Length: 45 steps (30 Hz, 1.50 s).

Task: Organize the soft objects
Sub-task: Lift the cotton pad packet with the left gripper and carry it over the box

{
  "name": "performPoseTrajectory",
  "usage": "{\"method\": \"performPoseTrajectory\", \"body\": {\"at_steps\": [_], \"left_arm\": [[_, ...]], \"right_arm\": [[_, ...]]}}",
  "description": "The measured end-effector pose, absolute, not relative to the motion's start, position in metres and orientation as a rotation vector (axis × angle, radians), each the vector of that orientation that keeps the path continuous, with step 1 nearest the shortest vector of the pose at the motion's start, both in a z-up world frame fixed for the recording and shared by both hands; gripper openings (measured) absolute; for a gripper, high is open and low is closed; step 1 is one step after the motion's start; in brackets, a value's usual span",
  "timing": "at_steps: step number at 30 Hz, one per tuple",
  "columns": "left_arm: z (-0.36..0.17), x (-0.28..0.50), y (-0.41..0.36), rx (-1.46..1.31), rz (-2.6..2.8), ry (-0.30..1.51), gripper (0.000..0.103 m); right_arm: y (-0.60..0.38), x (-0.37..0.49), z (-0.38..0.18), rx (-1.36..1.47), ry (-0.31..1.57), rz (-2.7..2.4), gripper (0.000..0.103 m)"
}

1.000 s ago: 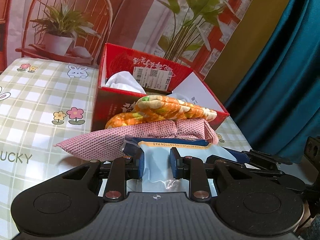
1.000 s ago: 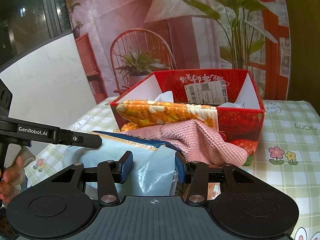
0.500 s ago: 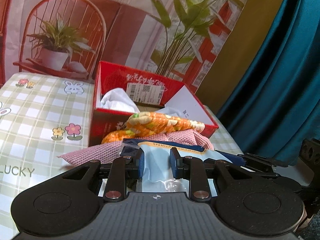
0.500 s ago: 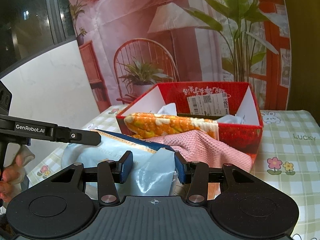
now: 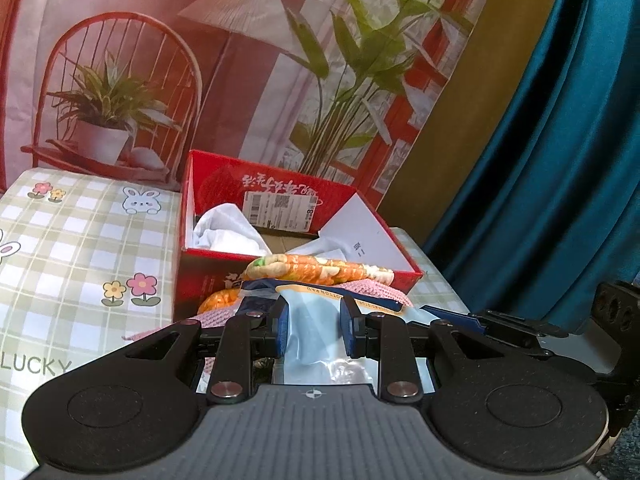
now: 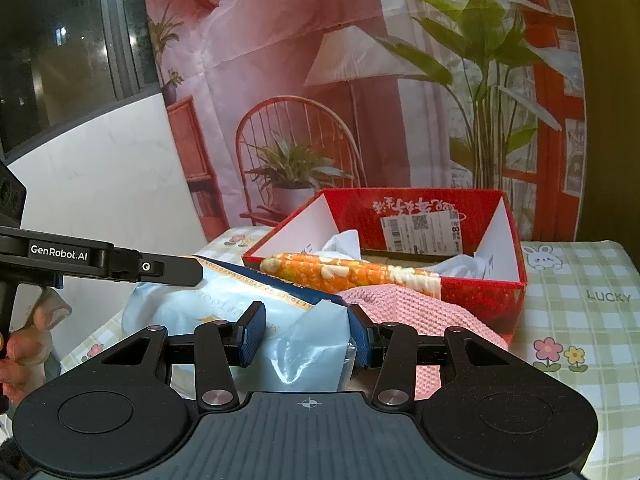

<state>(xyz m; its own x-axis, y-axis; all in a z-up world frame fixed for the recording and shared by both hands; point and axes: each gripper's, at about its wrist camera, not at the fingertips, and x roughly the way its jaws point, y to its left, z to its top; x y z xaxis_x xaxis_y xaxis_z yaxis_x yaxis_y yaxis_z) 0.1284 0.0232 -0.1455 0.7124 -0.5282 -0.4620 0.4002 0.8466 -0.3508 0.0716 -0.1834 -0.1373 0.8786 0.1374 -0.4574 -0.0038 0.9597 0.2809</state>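
Observation:
A light-blue plastic pack of cotton pads is held off the table by both grippers. My left gripper is shut on one end of it. In the right wrist view my right gripper is shut on the other end of the pack. Just beyond the pack, an orange patterned cloth lies over the near rim of a red cardboard box, and a pink knitted cloth hangs below it against the box front. White crumpled fabric sits inside the box.
The box stands on a table with a green checked cloth printed with flowers and rabbits. A printed backdrop hangs behind, with a teal curtain to the right. A person's hand holds the left gripper's handle.
Both grippers have risen together with the pack. The box, the orange cloth and the pink cloth now sit lower in both views, and more of the box's inside shows.

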Motion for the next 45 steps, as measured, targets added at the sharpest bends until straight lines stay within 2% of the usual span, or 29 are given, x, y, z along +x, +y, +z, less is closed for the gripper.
{"method": "performPoseTrajectory", "body": {"at_steps": [15,20,22,30,45], "left_arm": [[-0.137,0.123,0.026,-0.234,-0.525,0.542,0.027],[-0.131,0.119,0.028,-0.242,-0.519,0.504,0.025],[-0.129,0.119,0.027,-0.241,-0.518,0.497,0.024],[-0.122,0.121,0.025,-0.232,-0.522,0.464,0.024],[-0.069,0.209,-0.009,-0.182,-0.526,0.371,0.024]], "right_arm": [[-0.182,0.069,-0.133,0.282,0.468,0.078,0.042],[-0.181,0.066,-0.125,0.284,0.433,0.090,0.035],[-0.182,0.065,-0.122,0.285,0.415,0.088,0.029],[-0.188,0.065,-0.111,0.296,0.380,0.085,0.026],[-0.254,0.147,-0.067,0.268,0.311,0.064,0.026]]}}
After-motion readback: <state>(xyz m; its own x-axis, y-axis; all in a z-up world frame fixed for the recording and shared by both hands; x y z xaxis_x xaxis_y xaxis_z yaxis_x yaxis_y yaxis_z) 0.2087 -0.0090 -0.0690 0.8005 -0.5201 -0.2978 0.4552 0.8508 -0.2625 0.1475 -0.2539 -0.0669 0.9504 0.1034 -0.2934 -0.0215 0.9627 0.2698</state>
